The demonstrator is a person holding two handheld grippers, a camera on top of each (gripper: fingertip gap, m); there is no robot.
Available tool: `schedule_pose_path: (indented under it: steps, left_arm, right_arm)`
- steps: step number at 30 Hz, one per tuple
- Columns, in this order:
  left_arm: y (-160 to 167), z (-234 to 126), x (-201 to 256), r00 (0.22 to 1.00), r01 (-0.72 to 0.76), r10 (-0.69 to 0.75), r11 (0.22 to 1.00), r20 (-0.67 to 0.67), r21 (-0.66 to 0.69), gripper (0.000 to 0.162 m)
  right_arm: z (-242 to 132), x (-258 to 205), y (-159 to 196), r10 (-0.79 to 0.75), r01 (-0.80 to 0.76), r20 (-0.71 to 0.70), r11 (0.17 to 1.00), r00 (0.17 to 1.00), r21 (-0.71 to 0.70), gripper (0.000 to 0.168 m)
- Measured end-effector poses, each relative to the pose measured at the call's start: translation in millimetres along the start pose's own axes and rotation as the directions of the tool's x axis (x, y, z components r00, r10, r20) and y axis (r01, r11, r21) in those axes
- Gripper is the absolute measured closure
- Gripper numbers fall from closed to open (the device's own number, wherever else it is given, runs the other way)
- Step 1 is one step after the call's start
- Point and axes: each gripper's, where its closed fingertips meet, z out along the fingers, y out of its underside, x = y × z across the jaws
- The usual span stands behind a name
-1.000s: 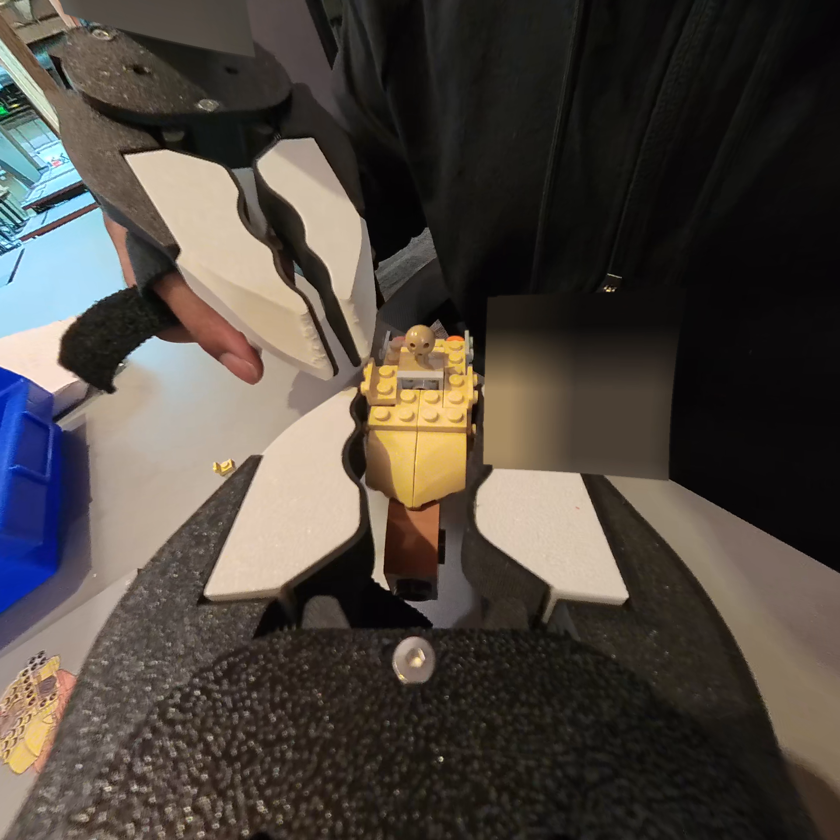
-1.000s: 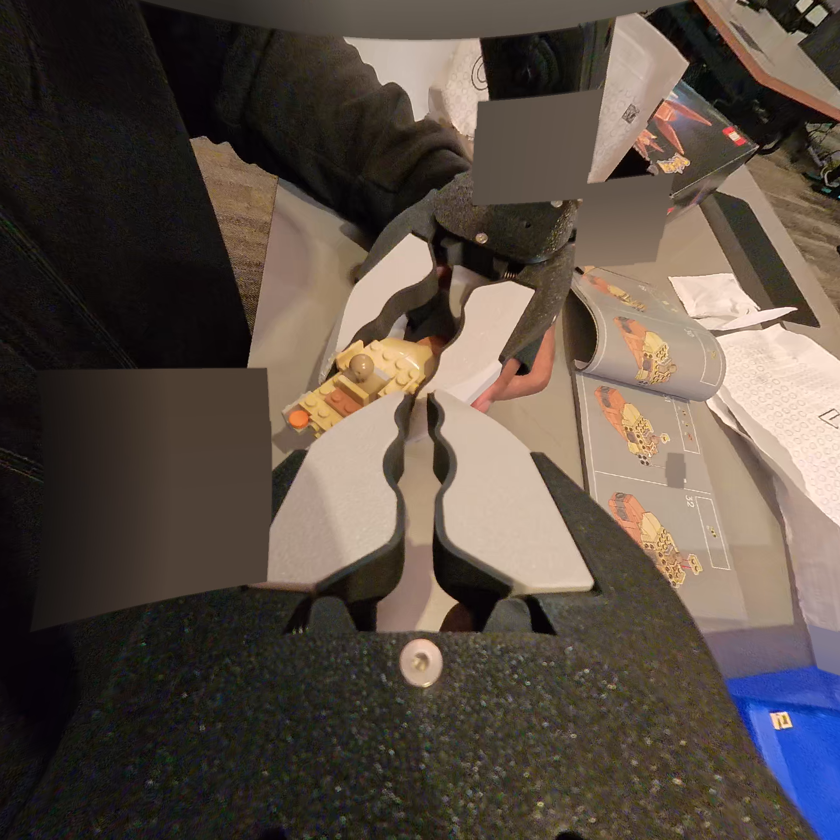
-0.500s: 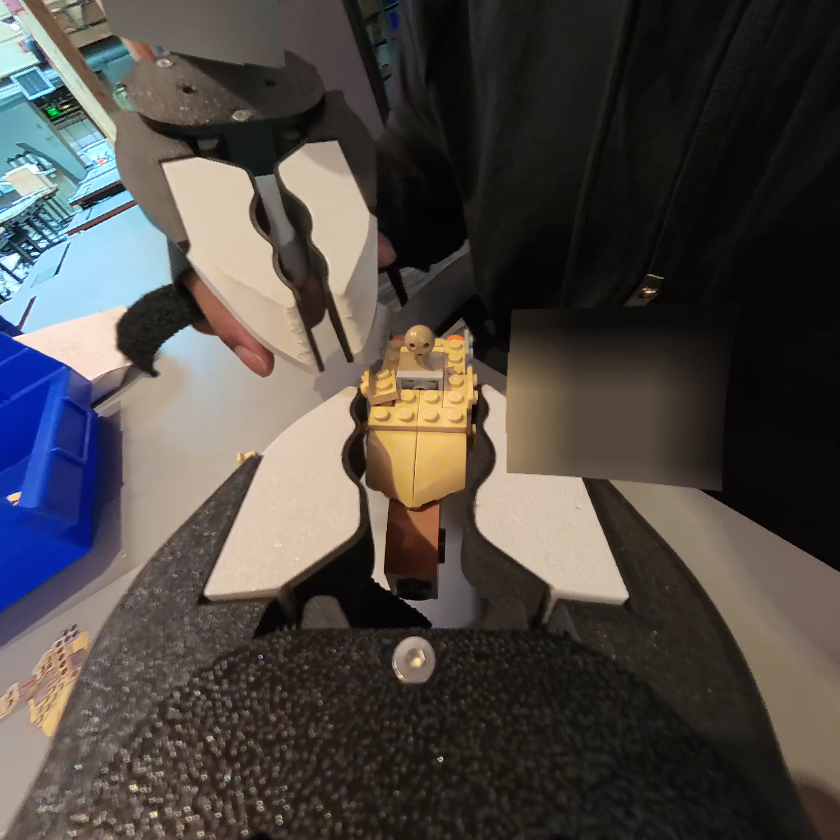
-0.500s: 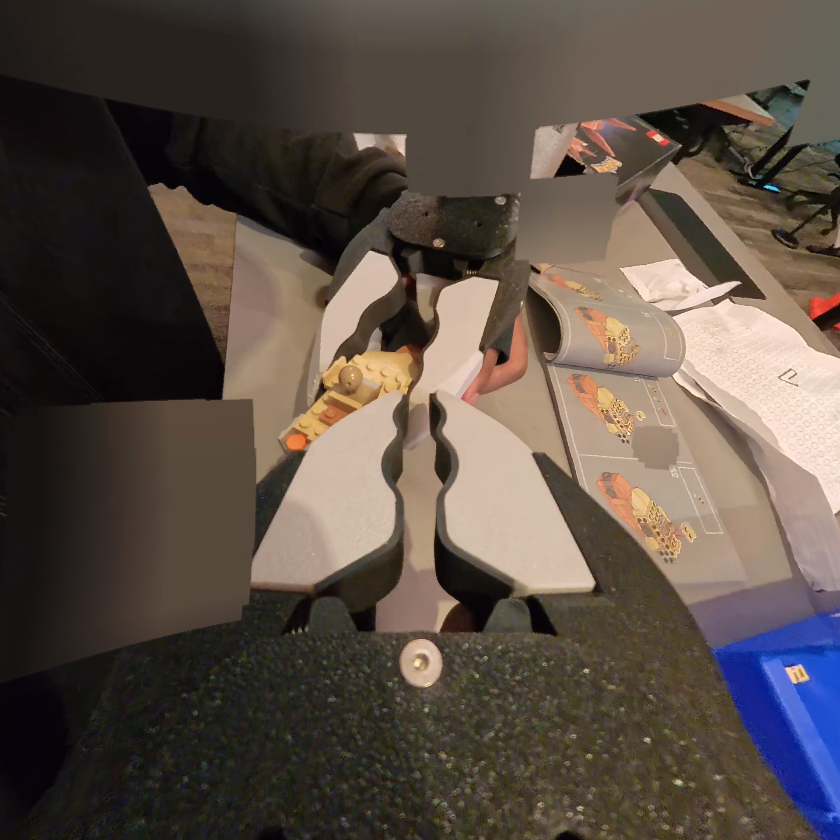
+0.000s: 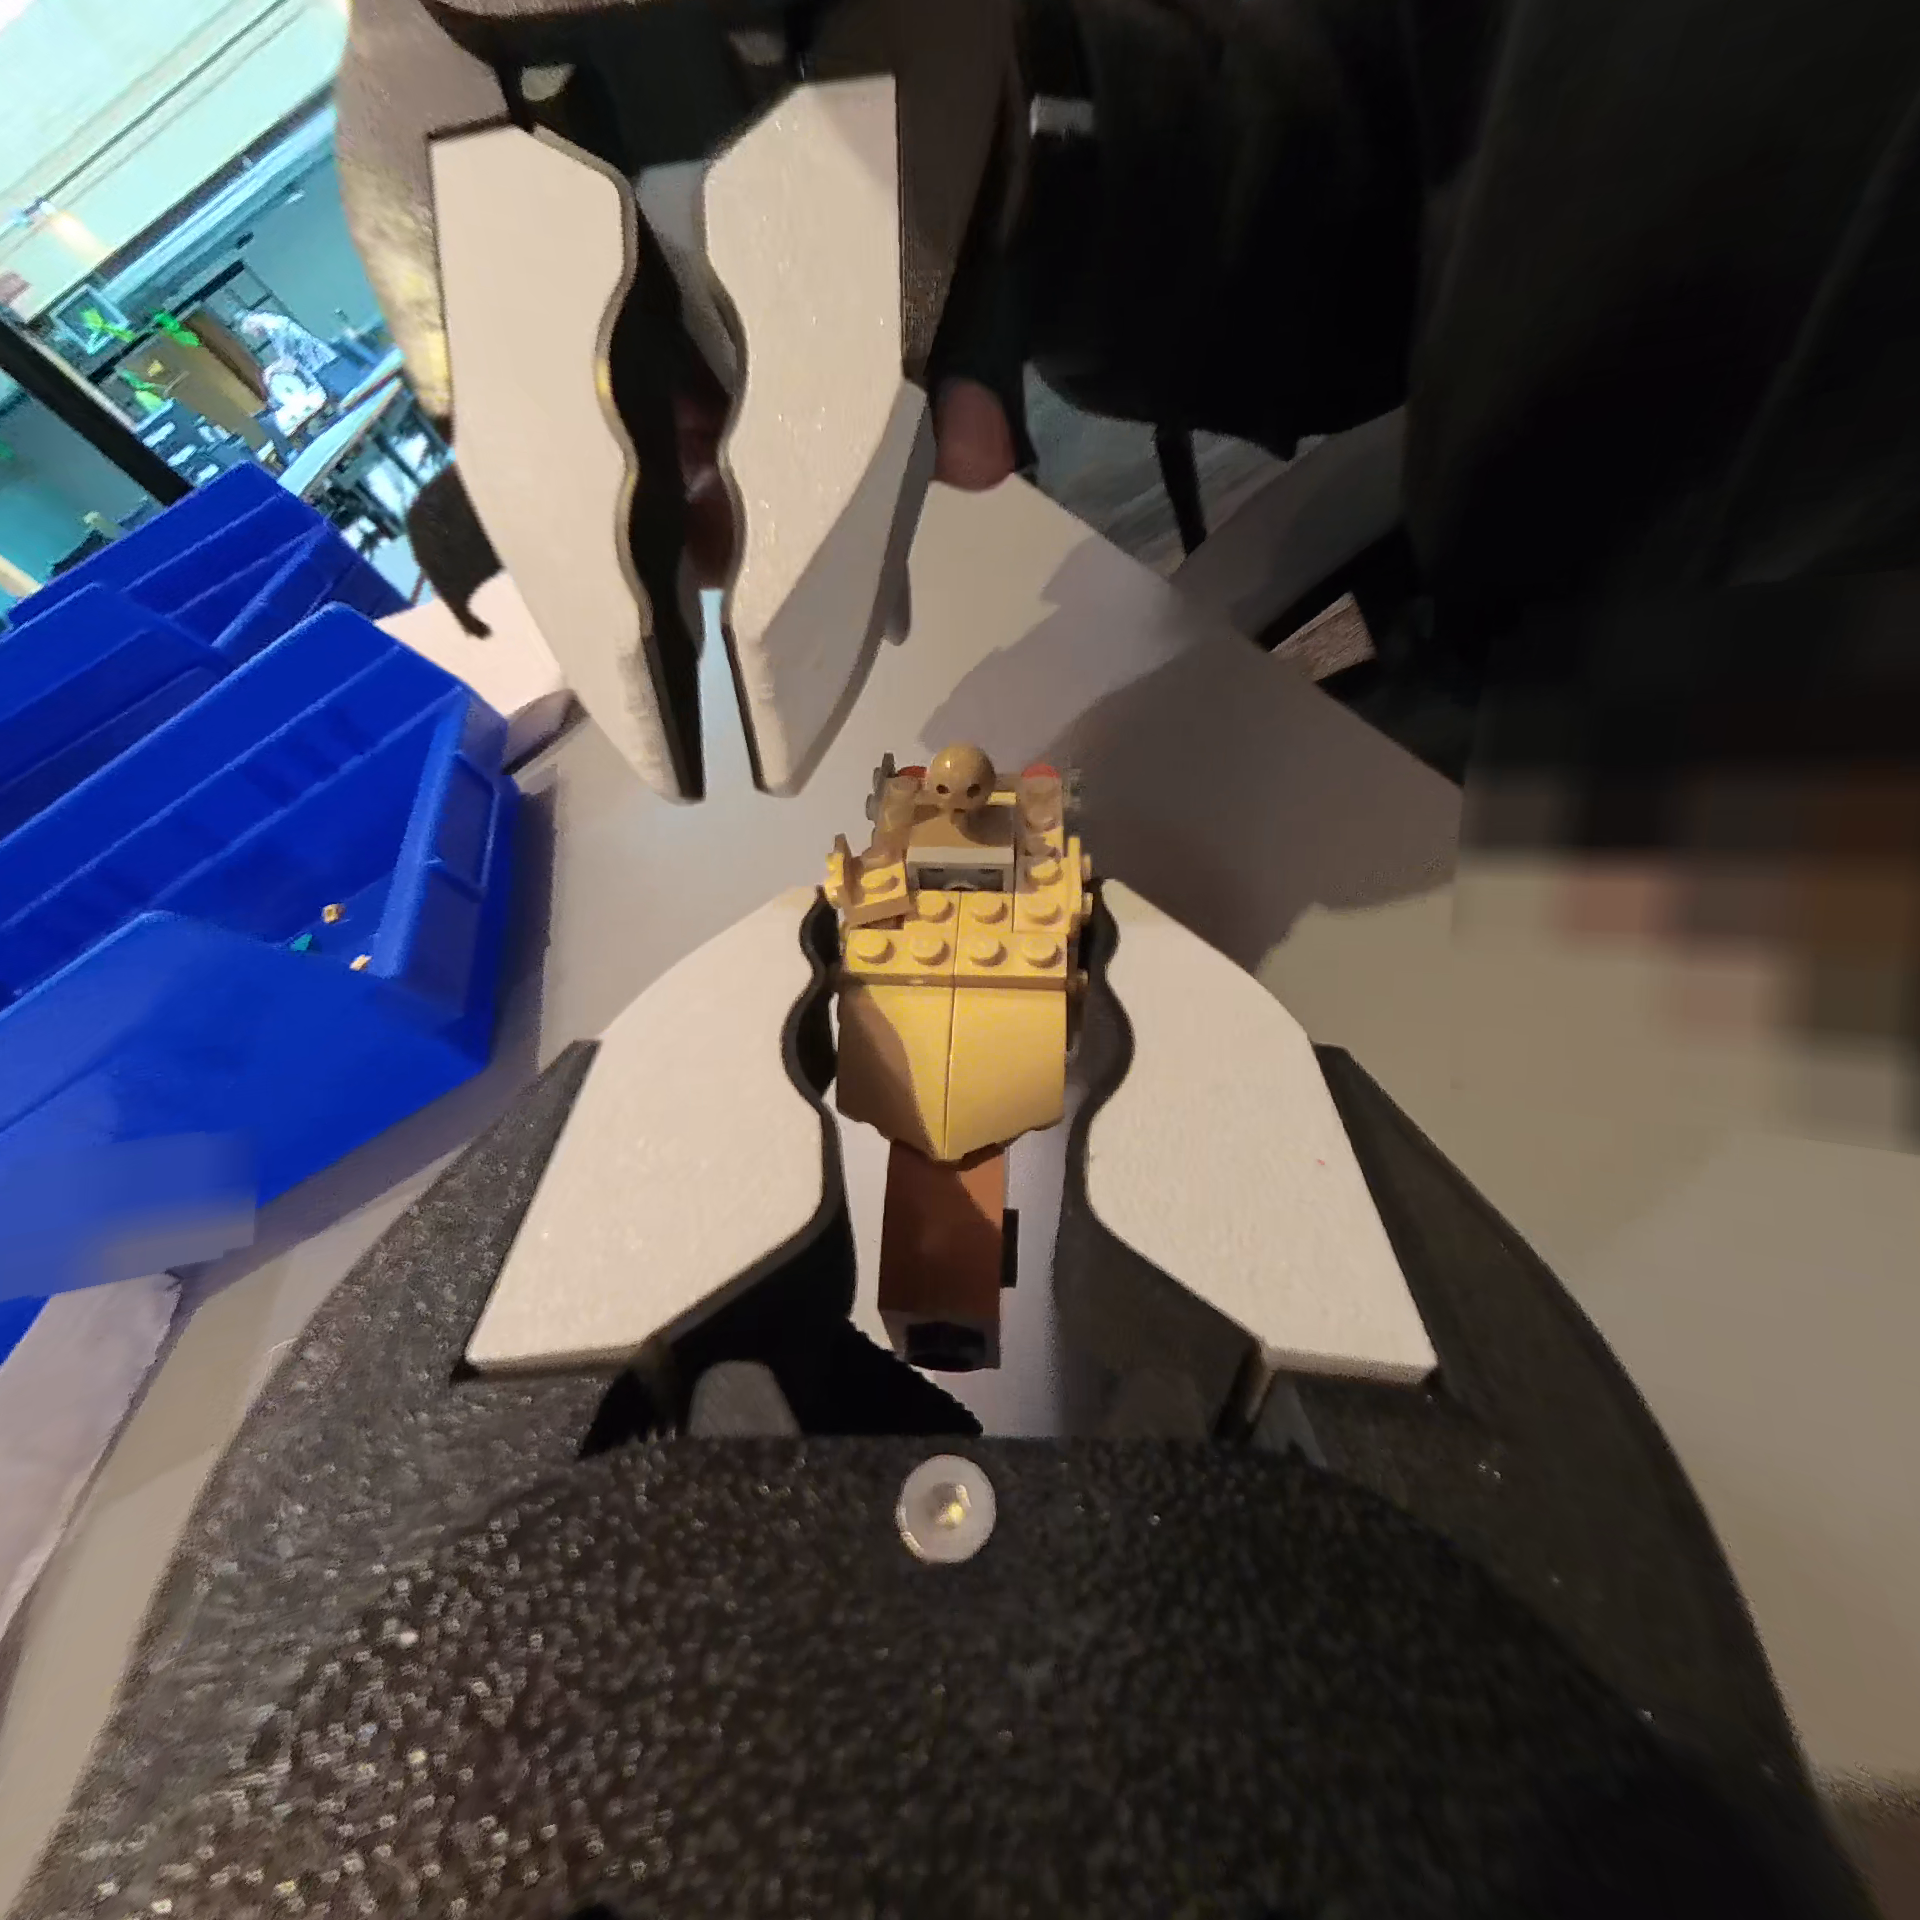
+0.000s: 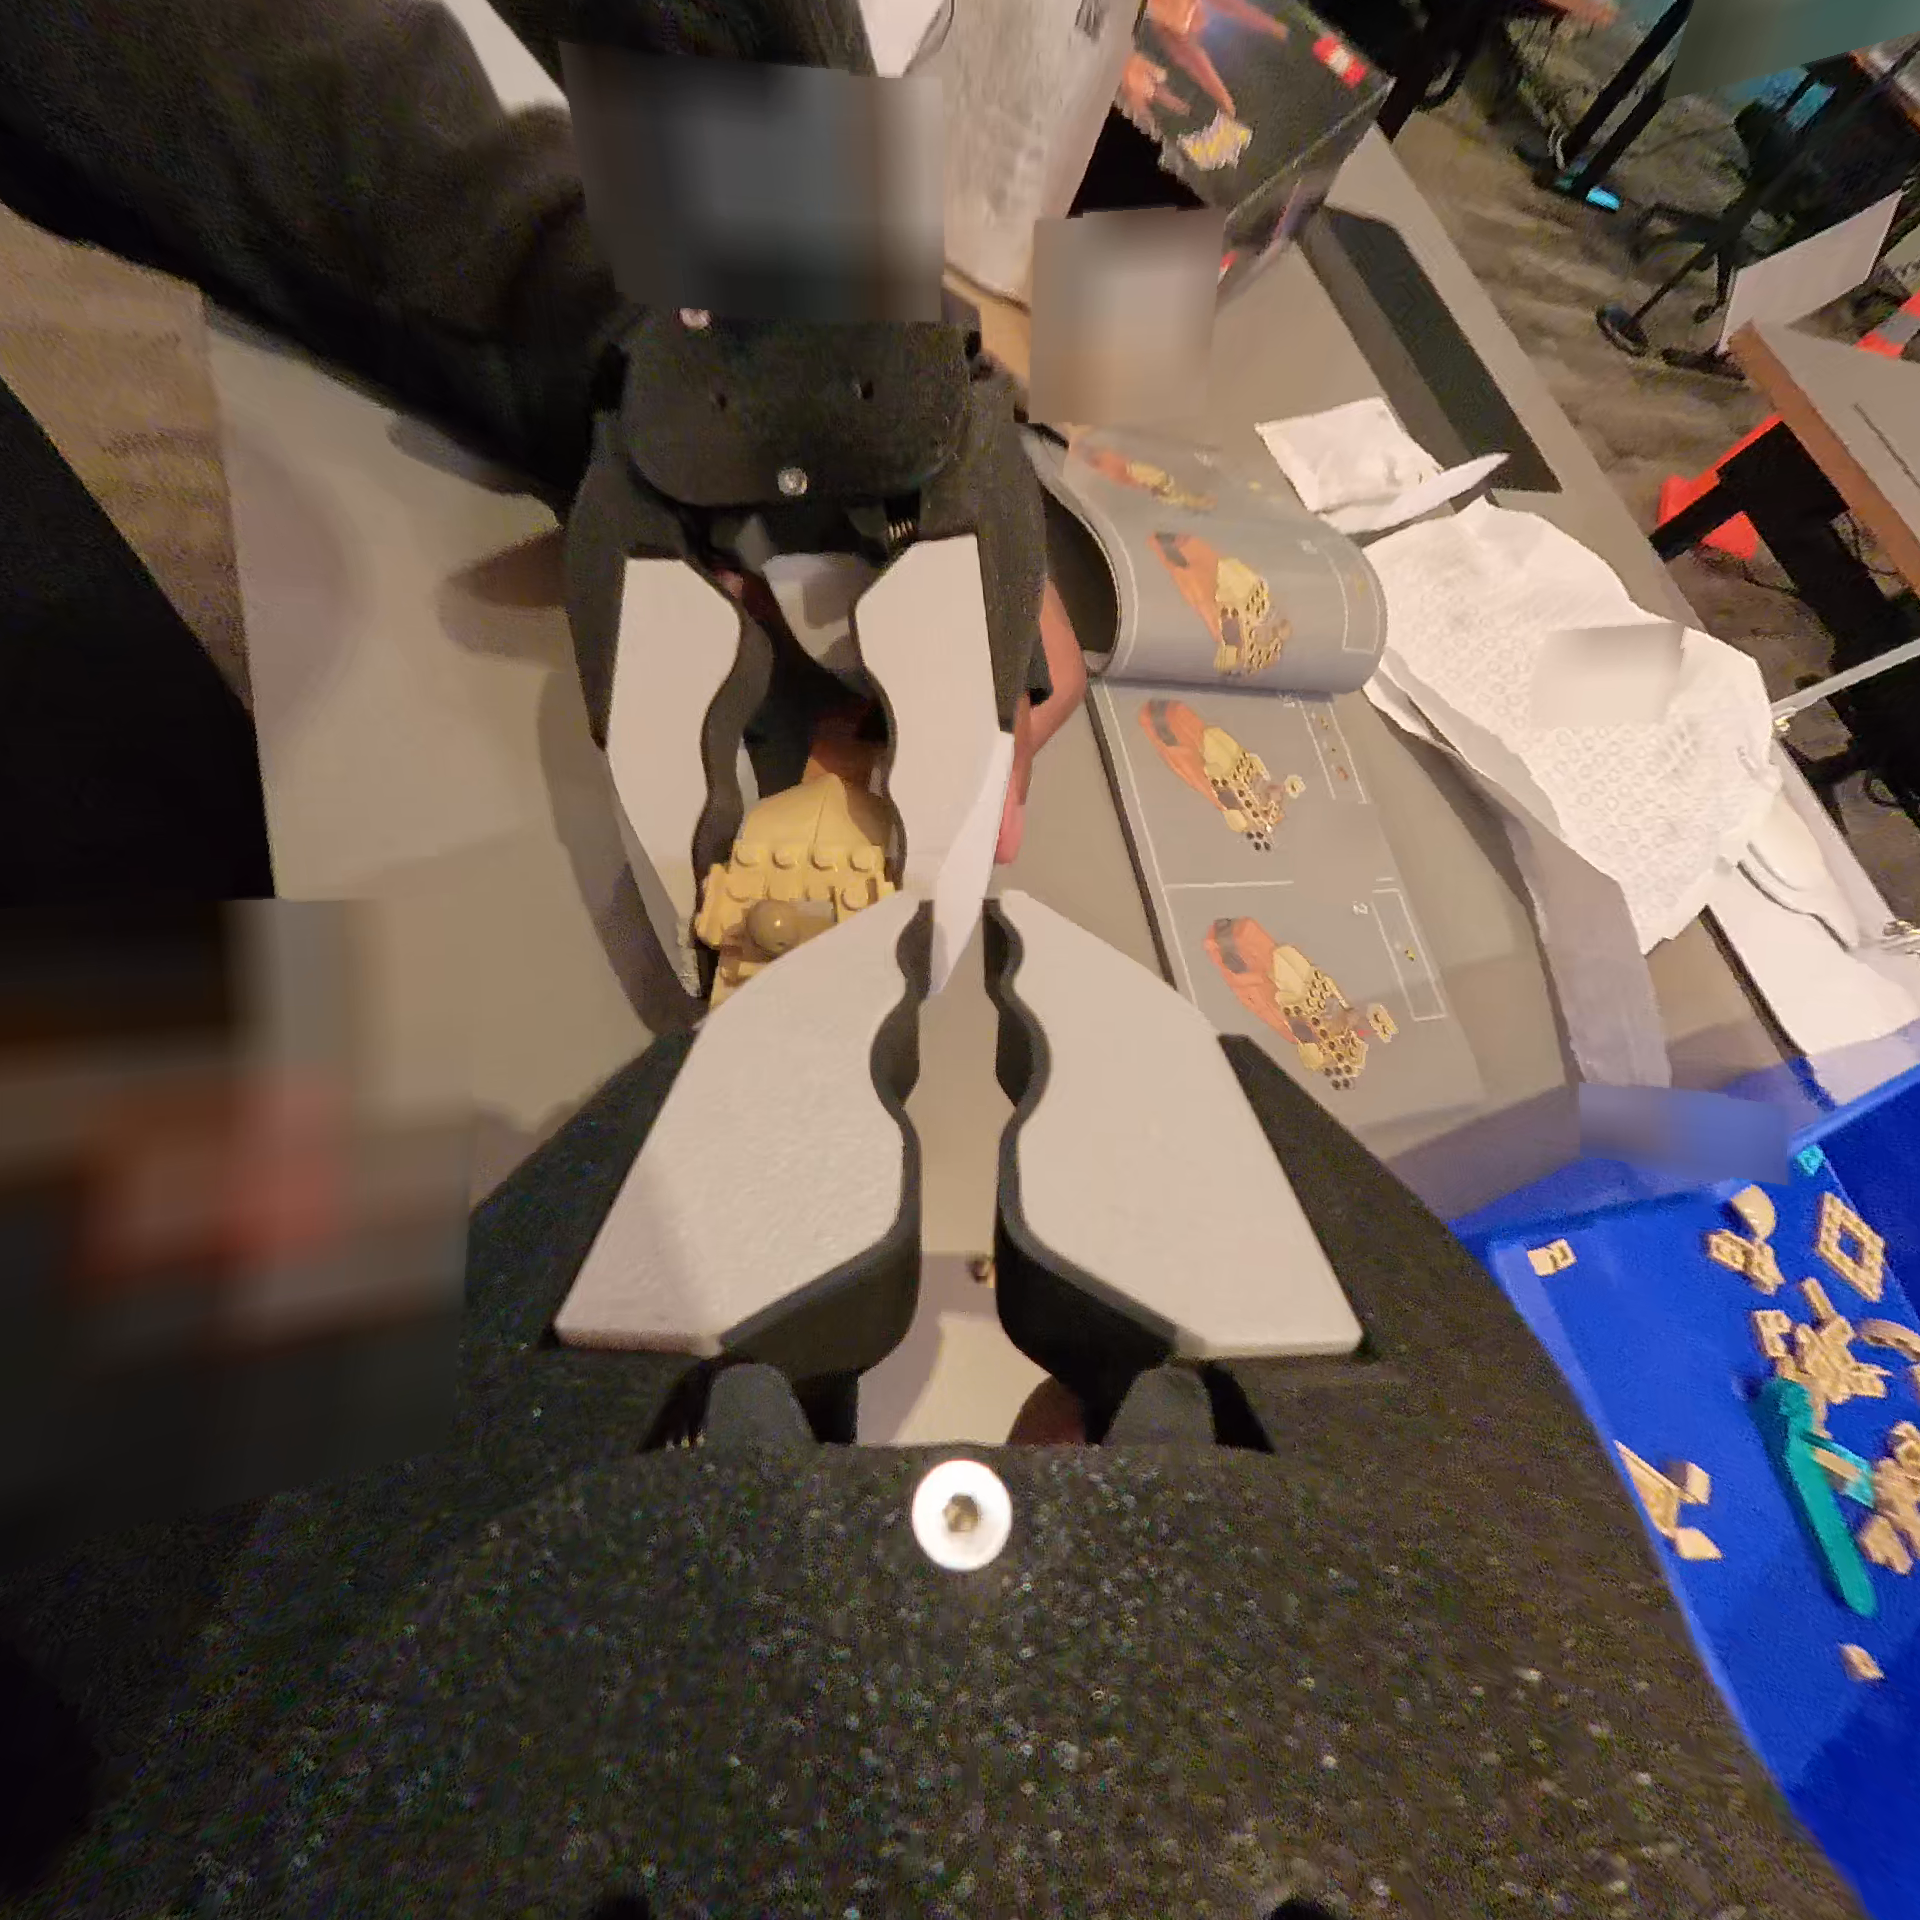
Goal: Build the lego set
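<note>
Right wrist view: grey tabletop [image 6: 416, 665], L tool [image 6: 821, 935] gripping lego model [image 6: 800, 873], R tool [image 6: 951, 940] near-closed, empty.

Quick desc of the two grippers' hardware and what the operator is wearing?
Both match: the left gripper and right gripper have black, pebble-textured bodies, each with one silver screw at centre. The fingers are flat pale grey plates with wavy black inner edges, tapering toward the tips. No cables visible. The person wears a dark jacket with long sleeves.
</note>
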Motion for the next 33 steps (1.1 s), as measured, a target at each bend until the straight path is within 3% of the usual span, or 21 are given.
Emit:
schedule_pose_path:
  steps: [15,33]
  left_arm:
    - [20,7,-8,0.996,-0.019,0.031,0.989,0.078,-0.145,0.118]
    - [38,10,-14,0.990,-0.029,0.066,0.961,0.126,-0.275,0.118]
  right_arm:
    - [17,-2,24,-0.058,0.074,0.089,0.979,0.994,-0.190,0.156]
    - [29,-2,37,0.087,-0.051,0.079,0.923,0.993,-0.382,0.162]
